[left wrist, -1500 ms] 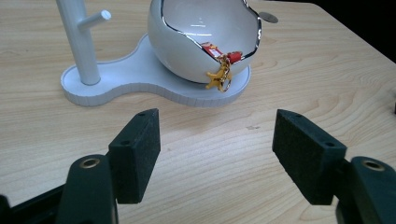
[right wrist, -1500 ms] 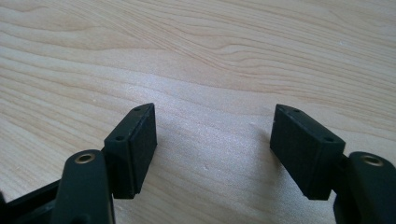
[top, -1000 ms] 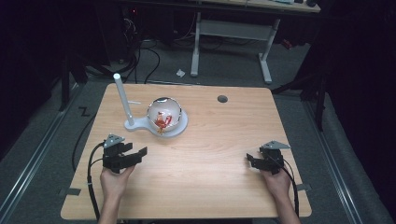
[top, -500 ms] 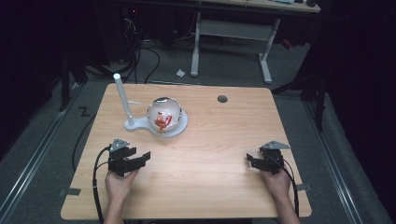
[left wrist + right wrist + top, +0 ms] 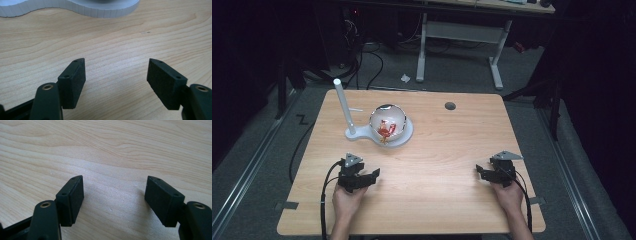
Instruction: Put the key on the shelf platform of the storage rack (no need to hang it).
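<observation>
The wooden tabletop (image 5: pixel 437 200) carries a white stand (image 5: pixel 402 135) toward its far left part. The stand has a flat, curved base, and a thin white post (image 5: pixel 343 107) rises upright from the left end of that base. A shiny round bowl (image 5: pixel 388 122) sits on the wider right end of the base, with something red and orange inside it that is too small to make out. A small dark round hole (image 5: pixel 450 106) lies in the tabletop farther back and to the right, well apart from the stand.

The left gripper (image 5: pixel 371 176) is low over the near left part of the tabletop, held in a hand that comes in from the bottom edge. Its fingers (image 5: pixel 73 80) are spread with only bare wood between them. In the left gripper view the white edge of the stand's base (image 5: pixel 105 10) runs along the top, ahead of the fingertips and clear of them, so the bowl lies beyond the fingers and slightly to their right, not touching.

The right gripper (image 5: pixel 480 172) is low over the near right part of the tabletop, well apart from the stand. Its fingers (image 5: pixel 72 197) are spread too, with nothing but wood between them.
</observation>
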